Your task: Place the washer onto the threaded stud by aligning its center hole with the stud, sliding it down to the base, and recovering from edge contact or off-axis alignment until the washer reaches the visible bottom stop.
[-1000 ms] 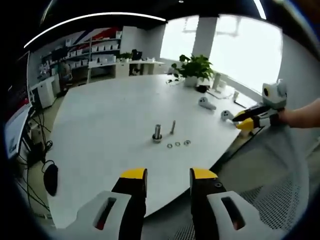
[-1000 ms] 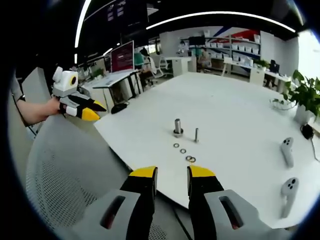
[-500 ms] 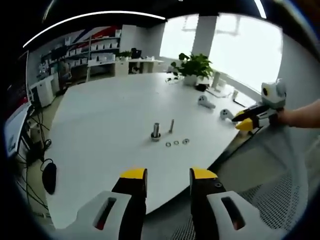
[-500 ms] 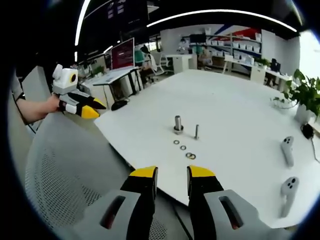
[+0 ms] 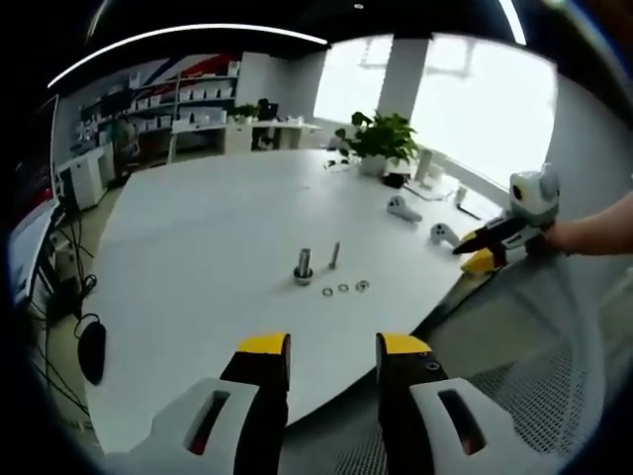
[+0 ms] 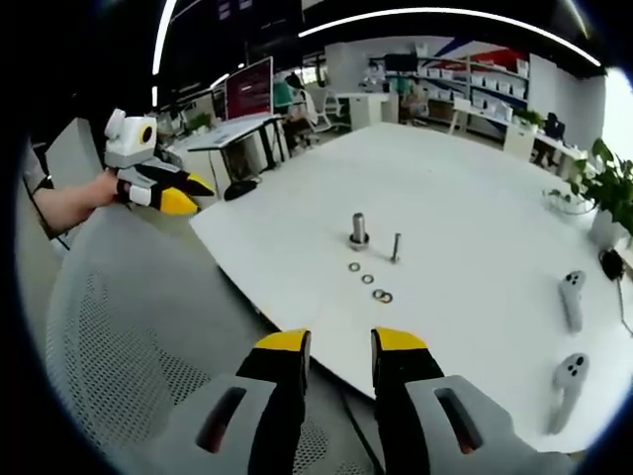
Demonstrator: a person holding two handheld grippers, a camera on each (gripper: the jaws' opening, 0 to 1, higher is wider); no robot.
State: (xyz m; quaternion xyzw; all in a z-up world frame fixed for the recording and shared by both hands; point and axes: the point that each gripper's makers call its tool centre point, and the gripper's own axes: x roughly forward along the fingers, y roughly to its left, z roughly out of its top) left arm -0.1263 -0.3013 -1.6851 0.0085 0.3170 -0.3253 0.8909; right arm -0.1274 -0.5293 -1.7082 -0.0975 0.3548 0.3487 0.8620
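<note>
On the white table (image 5: 198, 247) a thick metal stud (image 5: 303, 265) stands upright on a wider base, with a thinner threaded bolt (image 5: 334, 255) upright beside it. Three small washers (image 5: 343, 288) lie in a row in front of them. My left gripper (image 5: 333, 346) is open and holds nothing, back from the table's near edge. In the right gripper view the stud (image 6: 358, 230), bolt (image 6: 396, 246) and washers (image 6: 367, 279) sit mid-table. My right gripper (image 6: 339, 341) is open and holds nothing, off the table edge. Each gripper shows in the other's view, the right gripper (image 5: 478, 251) and the left gripper (image 6: 188, 196), both held in hands.
Two white hand controllers (image 6: 571, 297) lie near the table's right side, shown too as controllers (image 5: 406, 207). A potted plant (image 5: 381, 139) stands at the far edge. A grey mesh chair back (image 6: 119, 327) sits between my right gripper and the table. Desks and shelves fill the room behind.
Both cameras have shifted slightly. In the left gripper view the right gripper has dropped a little and edged toward the table. Stud, bolt and washers have not moved.
</note>
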